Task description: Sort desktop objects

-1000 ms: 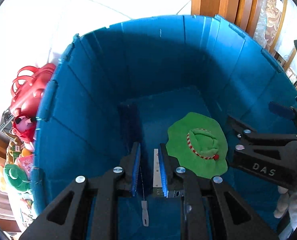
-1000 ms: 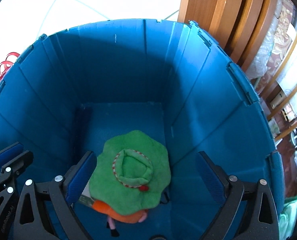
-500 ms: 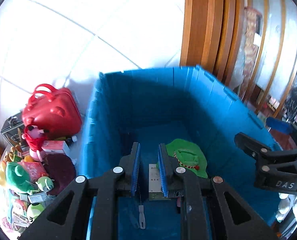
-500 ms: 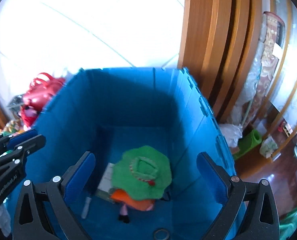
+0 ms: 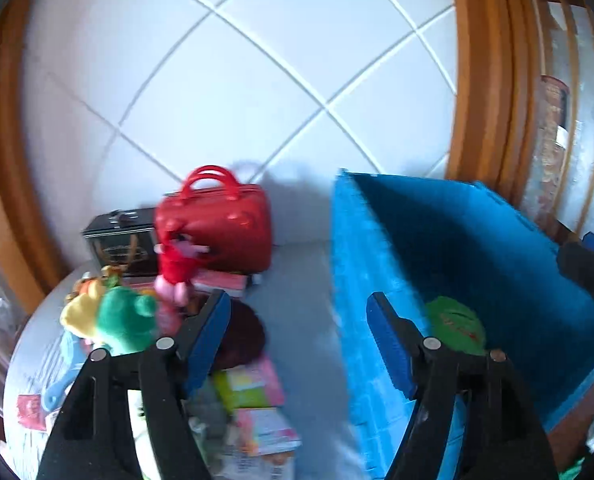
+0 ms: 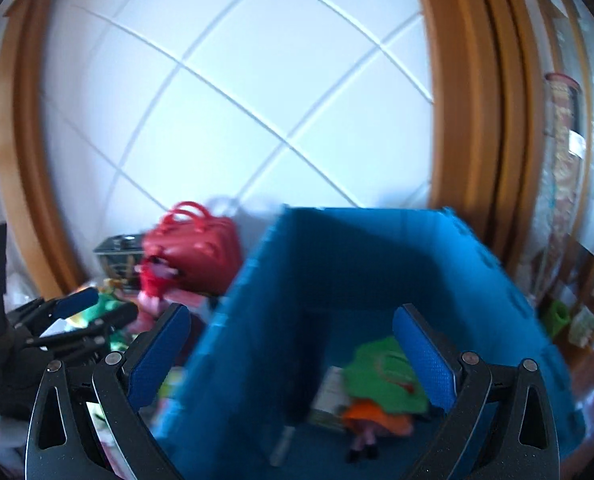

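Left gripper (image 5: 299, 338), black frame with blue pads, above the near wall of the deep blue plastic crate (image 5: 353, 320): jaws opening, spread wide, nothing between them, one pad over the clutter side and the other over the crate side. Right gripper (image 6: 293, 350), same build, jaws wide apart and empty, straddling the crate's left wall in its own view; its left finger outside the crate, right finger above the interior.

Inside the crate, on the floor at about 4 o'clock in the right wrist view: green plush hat with a red-and-white band (image 6: 381, 372), lying over an orange plush piece (image 6: 373, 416), a flat pale box (image 6: 329, 392) just beside it at 9 o'clock, and a slim grey stick-like item (image 6: 283, 446) at 7 o'clock, probably a pen, too blurred to be sure. In the left wrist view only the green hat showing, past the right finger at 3 o'clock.

Outside the crate, on the pale round tabletop (image 5: 297, 280) at 9 o'clock of the crate: glossy red handbag with looped handles (image 5: 221, 236), pink-and-red plush doll (image 5: 175, 268) leaning at its front, black box (image 5: 117, 240) behind at 9 o'clock of the bag, green plush toy (image 5: 125, 320) and yellow plush (image 5: 79, 314) nearer, dark maroon round object (image 5: 245, 334) touching the view of the left pad, pink and green booklets (image 5: 257, 400) at 6 o'clock. White tiled wall (image 5: 257, 80) beyond, wooden frame (image 5: 481, 80) at 2 o'clock.
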A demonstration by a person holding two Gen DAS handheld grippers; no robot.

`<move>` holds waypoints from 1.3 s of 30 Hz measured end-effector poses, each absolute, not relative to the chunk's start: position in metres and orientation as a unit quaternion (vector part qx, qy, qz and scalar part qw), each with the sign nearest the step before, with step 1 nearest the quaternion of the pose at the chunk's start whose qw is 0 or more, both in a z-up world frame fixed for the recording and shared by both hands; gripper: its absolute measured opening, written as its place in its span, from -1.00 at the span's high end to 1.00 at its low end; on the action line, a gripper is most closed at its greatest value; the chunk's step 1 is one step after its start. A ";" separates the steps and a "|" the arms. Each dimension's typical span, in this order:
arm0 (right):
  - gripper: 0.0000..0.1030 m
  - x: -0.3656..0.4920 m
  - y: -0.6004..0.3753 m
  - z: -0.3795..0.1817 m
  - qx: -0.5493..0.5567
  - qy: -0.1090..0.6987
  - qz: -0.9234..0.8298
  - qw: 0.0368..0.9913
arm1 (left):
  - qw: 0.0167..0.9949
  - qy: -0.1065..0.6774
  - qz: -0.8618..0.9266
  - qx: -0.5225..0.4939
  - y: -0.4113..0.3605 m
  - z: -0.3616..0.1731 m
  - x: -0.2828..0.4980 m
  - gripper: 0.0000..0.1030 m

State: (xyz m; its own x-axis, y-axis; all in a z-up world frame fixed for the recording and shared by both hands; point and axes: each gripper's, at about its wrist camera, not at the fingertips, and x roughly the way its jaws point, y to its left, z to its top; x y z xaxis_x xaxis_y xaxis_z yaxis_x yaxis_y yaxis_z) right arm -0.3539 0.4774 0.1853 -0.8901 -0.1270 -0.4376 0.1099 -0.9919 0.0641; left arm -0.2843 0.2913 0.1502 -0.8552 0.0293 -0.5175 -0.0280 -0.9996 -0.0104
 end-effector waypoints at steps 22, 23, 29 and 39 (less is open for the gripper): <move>-1.00 -0.420 0.267 0.090 0.323 -0.019 -0.933 0.157 | -0.281 -0.106 0.876 -0.378 -0.143 0.018 -0.209 -0.37; -1.00 -0.430 0.264 0.080 0.337 -0.022 -0.929 0.153 | -0.293 -0.112 0.866 -0.390 -0.156 0.007 -0.208 -0.37; -1.00 -0.480 0.256 0.030 0.404 -0.038 -0.905 0.131 | -0.342 -0.209 0.800 -0.447 -0.236 -0.062 -0.194 -0.37; -1.00 -0.558 0.243 -0.046 0.487 -0.046 -0.866 0.104 | -0.325 -0.244 0.752 -0.519 -0.245 -0.140 -0.218 -0.37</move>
